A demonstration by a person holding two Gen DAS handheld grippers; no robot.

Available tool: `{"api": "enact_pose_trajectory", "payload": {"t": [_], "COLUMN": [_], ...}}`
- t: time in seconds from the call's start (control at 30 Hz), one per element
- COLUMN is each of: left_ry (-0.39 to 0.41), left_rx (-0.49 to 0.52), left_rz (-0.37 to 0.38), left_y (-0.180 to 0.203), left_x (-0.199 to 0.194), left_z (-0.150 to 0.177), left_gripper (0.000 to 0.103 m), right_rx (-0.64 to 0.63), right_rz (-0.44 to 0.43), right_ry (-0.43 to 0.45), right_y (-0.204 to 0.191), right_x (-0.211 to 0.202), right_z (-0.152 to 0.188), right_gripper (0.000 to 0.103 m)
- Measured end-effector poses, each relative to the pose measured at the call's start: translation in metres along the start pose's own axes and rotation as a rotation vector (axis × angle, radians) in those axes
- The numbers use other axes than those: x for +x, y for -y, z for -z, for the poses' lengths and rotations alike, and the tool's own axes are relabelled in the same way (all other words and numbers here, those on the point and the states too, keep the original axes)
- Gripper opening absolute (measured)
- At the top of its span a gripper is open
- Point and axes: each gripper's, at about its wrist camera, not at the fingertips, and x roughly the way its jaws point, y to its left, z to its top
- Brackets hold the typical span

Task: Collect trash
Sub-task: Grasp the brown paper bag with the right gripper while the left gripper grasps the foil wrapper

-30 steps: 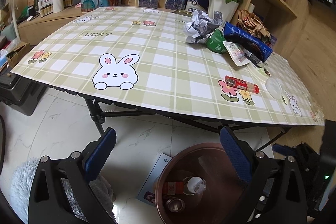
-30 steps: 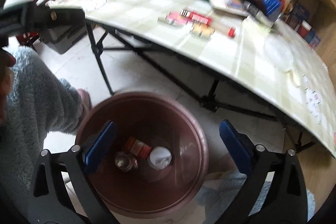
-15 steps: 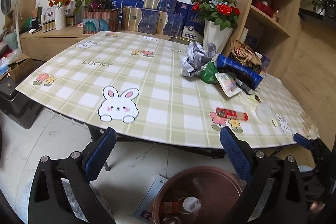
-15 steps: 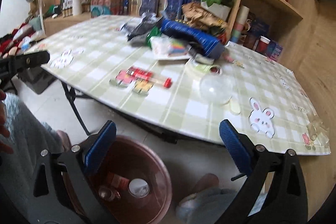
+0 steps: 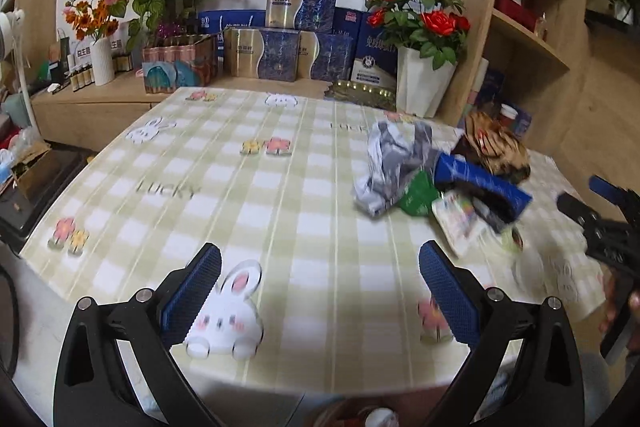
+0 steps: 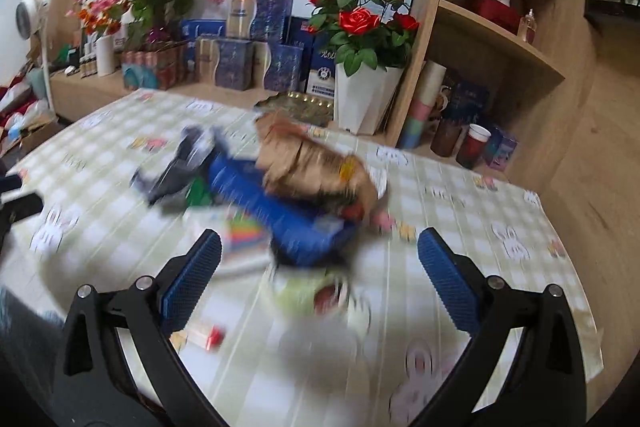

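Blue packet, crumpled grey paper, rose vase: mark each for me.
blue packet (image 5: 486,183): left wrist view, middle of its long side.
crumpled grey paper (image 5: 390,163): left wrist view, centre of the wad.
rose vase (image 6: 366,99): right wrist view, white front face.

- A bench (image 5: 304,227) covered in a green checked cloth printed with rabbits and flowers.
- Toward its right side, heaped together: crumpled grey paper (image 5: 394,163), a blue packet (image 5: 484,183), a brown bag (image 5: 498,147), a green wrapper (image 5: 418,197).
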Motion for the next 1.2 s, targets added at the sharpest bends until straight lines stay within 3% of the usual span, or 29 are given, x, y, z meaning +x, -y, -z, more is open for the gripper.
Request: {"api": "enact_pose_trajectory", "payload": {"t": [0.2, 0.3, 0.47, 0.53, 0.6, 0.7, 1.07, 1.2], "left_ry": [-0.016, -0.027, -0.038, -0.05, -0.057, -0.071, -0.165, -0.187], "left_rx": [-0.019, -0.019, -0.029, -0.039, -0.046, -0.051, 0.043, 0.143], "left_rz": [0.0, 0.001, 0.011, 0.031, 0.052, 0.076, 0.13, 0.074], "left_y": [-0.003, -0.005, -0.008, -0.008, -0.006, -0.001, 0.038, 0.054], "left_x": [0.03, 0.041, 0.054, 0.059, 0.063, 0.07, 0.117, 0.142], "left_z": [-0.019, -0.022, -0.025, -0.026, -0.027, -0.03, -0.045, -0.051], "left_gripper": [0.097, 0.097, 0.097, 0.097, 0.097, 0.097, 0.097, 0.088], "right_rx": [-0.008, 0.005, 0.04, 0.036, 0.052, 0.099, 0.267, 0.277], "right_rz": [-0.013, -0.007, -0.087, -0.099, -0.129, -0.162, -0.148, -0.135], "right_ry": [-0.042, -0.066, -0.17, -0.159, -0.134, -0.095, 0.068, 0.088], "right_y": [0.0, 0.001, 0.004, 0.004, 0.008, 0.018, 0.052, 0.057], "right_x": [0.07, 0.096, 0.134, 0.132, 0.125, 0.113, 0.046, 0.031], "right_z": [-0.042, -0.051, -0.053, -0.05, -0.046, -0.044, -0.039, -0.031], "right_gripper": [0.097, 0.097, 0.097, 0.096, 0.084, 0.08, 0.079, 0.079]}}
